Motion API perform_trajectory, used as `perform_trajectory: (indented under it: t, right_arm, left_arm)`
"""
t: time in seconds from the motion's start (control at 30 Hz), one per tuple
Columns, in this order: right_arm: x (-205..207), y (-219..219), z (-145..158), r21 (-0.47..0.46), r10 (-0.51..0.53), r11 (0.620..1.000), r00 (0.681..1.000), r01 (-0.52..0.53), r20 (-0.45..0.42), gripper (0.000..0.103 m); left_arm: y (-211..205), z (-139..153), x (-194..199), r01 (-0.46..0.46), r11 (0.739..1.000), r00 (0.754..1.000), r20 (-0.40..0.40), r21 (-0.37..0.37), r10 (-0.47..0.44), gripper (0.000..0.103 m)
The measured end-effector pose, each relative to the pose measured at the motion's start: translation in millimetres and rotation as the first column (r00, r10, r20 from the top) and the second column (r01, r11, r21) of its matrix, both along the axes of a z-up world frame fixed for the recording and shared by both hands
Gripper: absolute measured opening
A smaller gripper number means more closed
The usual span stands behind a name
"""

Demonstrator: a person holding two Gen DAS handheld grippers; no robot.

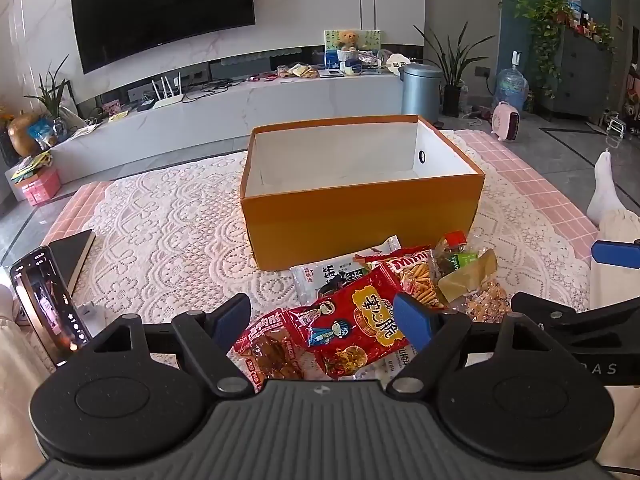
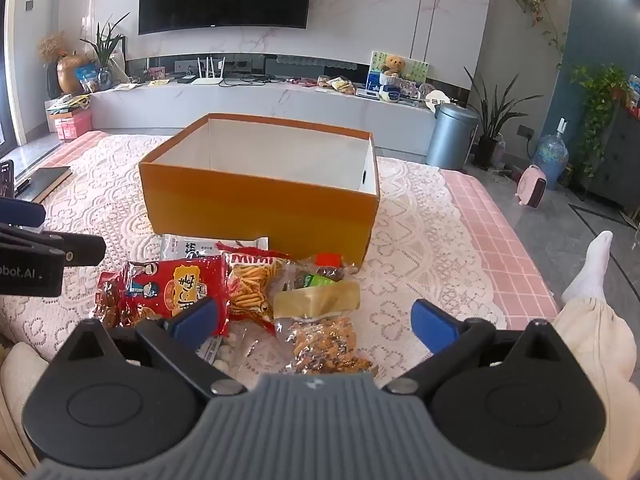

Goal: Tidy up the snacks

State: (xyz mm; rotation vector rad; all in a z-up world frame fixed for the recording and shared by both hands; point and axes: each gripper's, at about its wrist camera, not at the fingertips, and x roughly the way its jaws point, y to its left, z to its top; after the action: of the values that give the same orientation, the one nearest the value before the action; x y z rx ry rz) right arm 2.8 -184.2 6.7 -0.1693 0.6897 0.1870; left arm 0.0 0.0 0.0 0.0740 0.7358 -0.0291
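Note:
An orange box with a white inside stands empty on the lace cloth. In front of it lies a heap of snack packets: a red bag with cartoon figures, a dark red packet, a bag of stick snacks, a white packet and clear bags of mixed bits. My left gripper hangs open over the red bag, touching nothing. My right gripper stands open above the clear bags.
A phone and a dark book lie at the left on the lace cloth. A person's leg in a white sock rests at the right. Beyond the box are a TV bench, a bin and a small pink heater.

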Motion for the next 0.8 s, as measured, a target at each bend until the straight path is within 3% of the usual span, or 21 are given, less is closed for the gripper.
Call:
perform_trajectory:
  t: [0.8]
  right_arm:
    - [-2.4,0.1,-5.2,0.001,-0.003,1.000,1.000,0.003,-0.007,0.099]
  left_arm:
    - [-0.2,-5.7,0.2,0.002,1.000,1.000,-0.021,0.009,-0.001,0.095]
